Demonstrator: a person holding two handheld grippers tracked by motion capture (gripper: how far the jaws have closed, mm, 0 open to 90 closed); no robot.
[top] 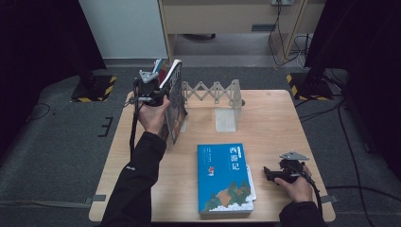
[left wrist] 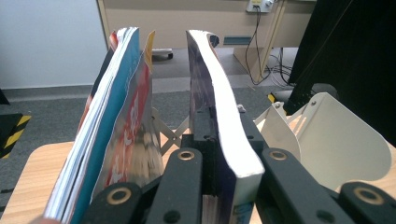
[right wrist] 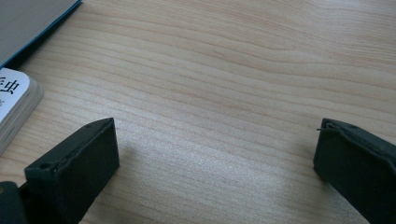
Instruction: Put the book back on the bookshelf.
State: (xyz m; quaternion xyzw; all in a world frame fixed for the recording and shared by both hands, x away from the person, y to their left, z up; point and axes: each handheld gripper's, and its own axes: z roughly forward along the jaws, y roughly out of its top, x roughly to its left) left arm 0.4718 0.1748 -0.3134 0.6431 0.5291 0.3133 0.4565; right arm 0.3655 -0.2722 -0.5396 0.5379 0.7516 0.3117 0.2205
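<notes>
High view: left gripper (top: 158, 92) is clamped on an upright book (top: 176, 101) at the table's (top: 274, 123) far-left, holding it on its bottom edge beside other upright books (top: 158, 66). Judging by that, it's being stood into the expanding book rack (top: 213, 90), whose white end plate (top: 226, 116) stands apart to the right, so the slot between is open for more. A blue book (top: 224, 177) lies flat near the front edge w/ a 2nd volume partly under it, prob. next in line. Right gripper (top: 276, 174) rests low just right of that book, holding nothing.

Left gripper view: the 2 jaws pinch the book (left wrist: 224, 140) by its lower part, page edges facing up; thin magazines (left wrist: 116, 130) lean just left, white bookend (left wrist: 336, 140) at right.

Right gripper view: right gripper (right wrist: 215, 158) jaws wide, bare wood betw. them; blue book's corner (right wrist: 28, 23) and the under book's corner (right wrist: 14, 105) at left.
</notes>
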